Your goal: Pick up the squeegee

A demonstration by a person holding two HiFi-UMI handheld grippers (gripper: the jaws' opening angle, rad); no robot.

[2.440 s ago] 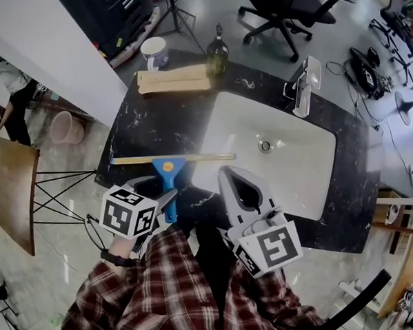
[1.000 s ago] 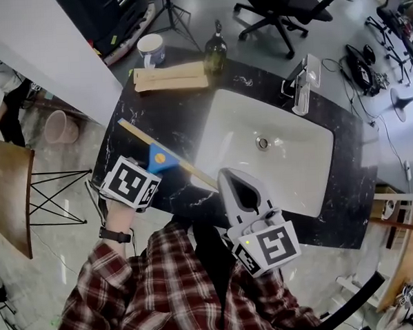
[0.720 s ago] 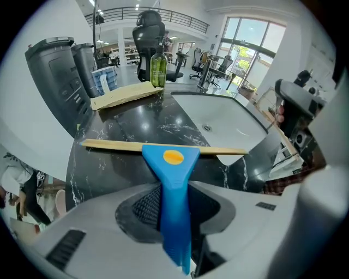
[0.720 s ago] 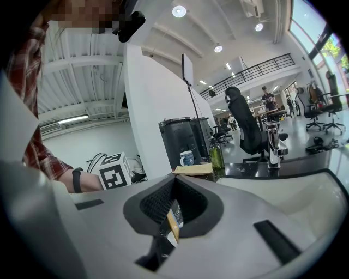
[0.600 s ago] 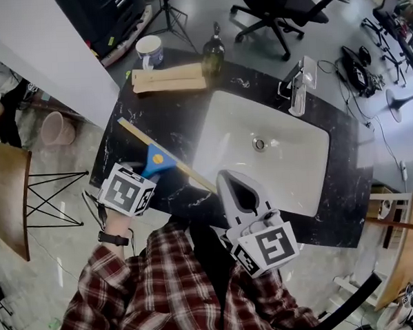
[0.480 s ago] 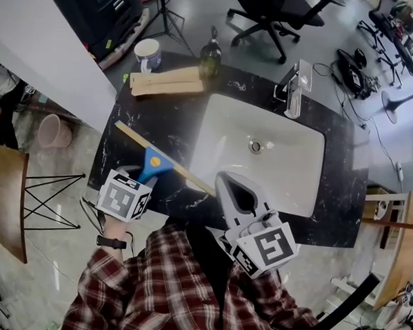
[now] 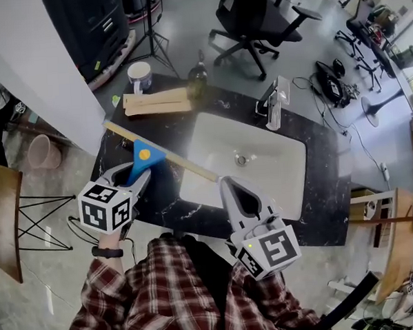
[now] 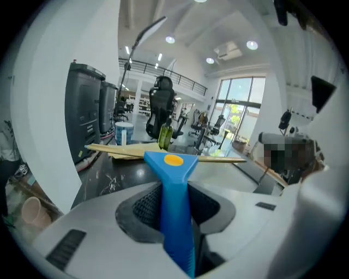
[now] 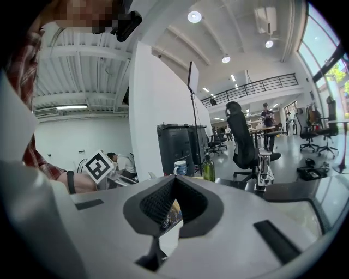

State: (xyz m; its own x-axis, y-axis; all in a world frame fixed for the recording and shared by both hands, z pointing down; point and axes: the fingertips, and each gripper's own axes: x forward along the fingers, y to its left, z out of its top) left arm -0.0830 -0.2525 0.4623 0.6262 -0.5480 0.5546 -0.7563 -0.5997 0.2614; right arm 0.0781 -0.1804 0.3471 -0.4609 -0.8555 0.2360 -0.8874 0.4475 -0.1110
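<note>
Left gripper [image 7: 133, 176] clamped on the blue handle of the squeegee [image 7: 144, 156]. The handle lies between the jaws along their length, and the triangular head with its long pale blade projects just beyond the fingertips, crosswise to them. The blade appears to hang clear of the black marble countertop [image 7: 168, 201] ahead of and below the gripper, though neither view shows the gap plainly. Right gripper [image 7: 230, 187], jaws together and empty, hovers beside the left one, with the white sink basin [image 7: 276, 171] ahead of its tips. Judged progress: grasp made and lift apparently achieved; at most, raising the tool further remains.
</note>
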